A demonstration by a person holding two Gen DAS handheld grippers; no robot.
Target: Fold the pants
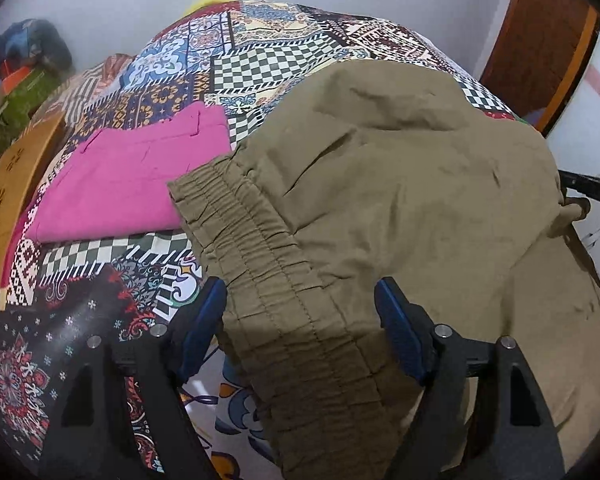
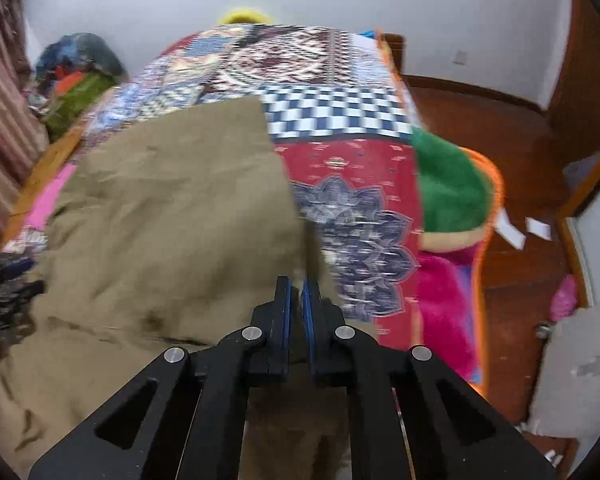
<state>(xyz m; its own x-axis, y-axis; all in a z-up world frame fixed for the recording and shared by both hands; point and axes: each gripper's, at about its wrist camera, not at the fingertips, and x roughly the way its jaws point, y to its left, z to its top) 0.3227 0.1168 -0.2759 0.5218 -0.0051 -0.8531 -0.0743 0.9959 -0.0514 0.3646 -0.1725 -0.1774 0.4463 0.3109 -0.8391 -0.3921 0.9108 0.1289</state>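
Note:
Khaki pants (image 1: 400, 200) with an elastic waistband lie on a patchwork bedspread (image 1: 260, 64). My left gripper (image 1: 300, 300) is open, its blue-padded fingers (image 1: 396, 328) straddling the waistband, which lies loose between them. In the right wrist view the pants (image 2: 172, 220) fill the left half. My right gripper (image 2: 296, 288) is shut on the pants' right edge. The right gripper also shows in the left wrist view as a black part at the far right (image 1: 592, 192).
Folded pink pants (image 1: 128, 184) lie on the bed left of the khaki ones. A green, orange and pink fleece blanket (image 2: 448, 200) hangs at the bed's right edge. Wooden floor (image 2: 500, 140) lies to the right. A clutter pile (image 2: 76, 80) sits at the far left.

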